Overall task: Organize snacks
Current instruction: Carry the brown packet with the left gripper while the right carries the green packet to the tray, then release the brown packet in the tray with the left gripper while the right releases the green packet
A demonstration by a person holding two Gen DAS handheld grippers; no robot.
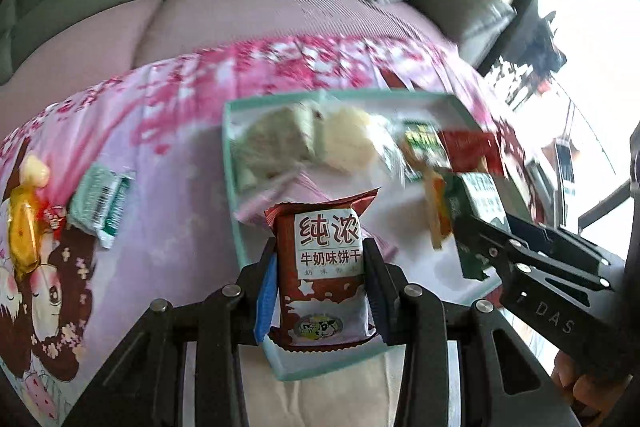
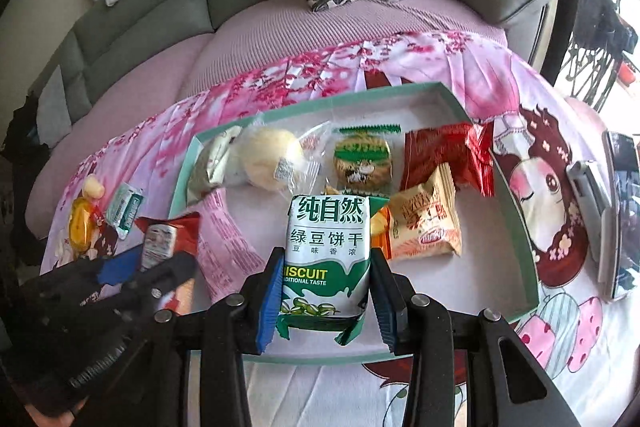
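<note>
Brown milk-biscuit packet (image 1: 324,267) clamped upright in left gripper (image 1: 322,259), above tray (image 1: 234,183) near-left corner; right gripper (image 2: 326,267) grips green mung-bean biscuit packet (image 2: 326,255) alongside.

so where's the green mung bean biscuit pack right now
In the right wrist view the green biscuit pack sits clamped in the right gripper, over the near edge of the teal tray, beside the orange snack packet.
</note>
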